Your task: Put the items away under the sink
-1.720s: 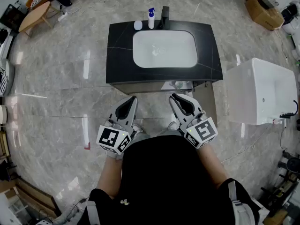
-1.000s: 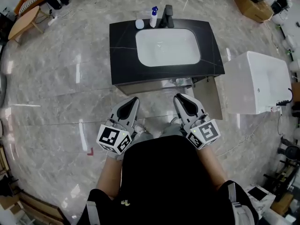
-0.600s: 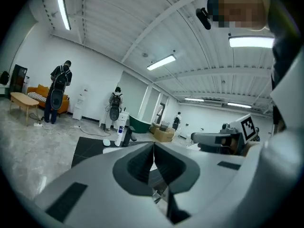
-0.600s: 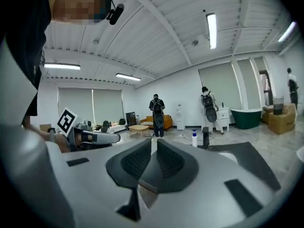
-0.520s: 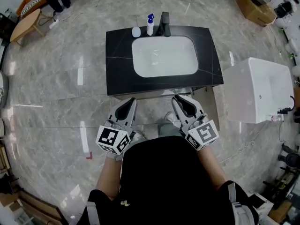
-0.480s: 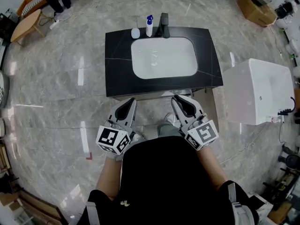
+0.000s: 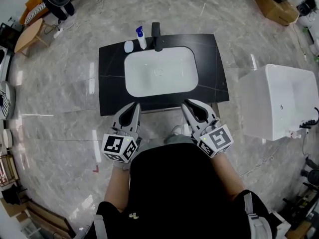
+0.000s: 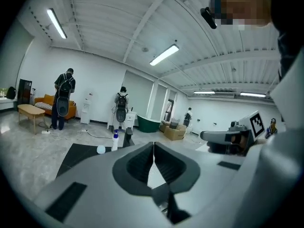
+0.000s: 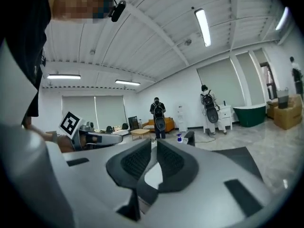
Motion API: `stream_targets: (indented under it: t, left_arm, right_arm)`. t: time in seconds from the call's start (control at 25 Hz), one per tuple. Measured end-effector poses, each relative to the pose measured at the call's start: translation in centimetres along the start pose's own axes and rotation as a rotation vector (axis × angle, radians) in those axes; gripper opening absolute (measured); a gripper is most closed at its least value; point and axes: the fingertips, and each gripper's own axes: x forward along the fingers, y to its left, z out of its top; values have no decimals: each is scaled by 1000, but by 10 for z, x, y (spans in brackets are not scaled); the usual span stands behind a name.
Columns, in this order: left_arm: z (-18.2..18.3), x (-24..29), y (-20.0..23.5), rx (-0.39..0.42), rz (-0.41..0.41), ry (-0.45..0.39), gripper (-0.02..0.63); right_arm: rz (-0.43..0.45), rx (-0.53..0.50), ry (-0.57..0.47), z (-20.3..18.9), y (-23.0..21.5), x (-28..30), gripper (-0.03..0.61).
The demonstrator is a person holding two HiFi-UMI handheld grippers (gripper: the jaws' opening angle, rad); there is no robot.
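- Head view: the person stands at the front edge of the black desk (image 7: 112, 83) around the white sink (image 7: 160, 77); the left claw (image 7: 135, 105) and right claw (image 7: 186, 105) are both at that edge, well apart from each other, neither carrying anything; the spray bottle (image 7: 141, 36) and a small white round item (image 7: 128, 46) stand at the far rim beside the tap (image 7: 156, 36); the cupboard below is hidden from here.
- Left gripper view: the left claw (image 8: 153, 144) is closed on nothing; bottle (image 8: 114, 140) and round item (image 8: 100, 149) sit ahead across the desk.
- Right gripper view: the right claw (image 9: 155, 141) is likewise pressed together and empty; the bottle (image 9: 179, 138) is far ahead.
- My judgement: this is the approach, nothing yet picked up; next, a claw must open, reach over the sink and close on the bottle.
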Motion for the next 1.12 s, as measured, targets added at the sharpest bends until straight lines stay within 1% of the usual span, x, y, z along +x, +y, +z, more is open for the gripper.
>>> stream_targets:
  t: [0.12,0.28,0.44,0.64,0.76,0.96,1.12]
  left_arm:
    - [2,21,-5,11,23,14,23]
    - [2,42,-4,22,37,37,23]
    - [1,60,9,18,47,53,25]
    - [0,86,41,19,31,79,25]
    - [2,103,66,16,16,95,26]
    - [2,137,112,11,-16,124,28]
    - [-2,166,145,14,-43,157,49]
  right_arm:
    - [-4,19,-3,1,-24,-7,55]
    - [-19,33,-3,3,-46,-11,55]
    - [-43,49,4,1,-58,-8,54]
    - [-110,54,28,-4,-68,4,55]
    - [-172,67,36,-5,-74,15,55]
    - [-270,116,37,-5,-80,38,55]
    - [-338,122,42,-4,-83,56,55]
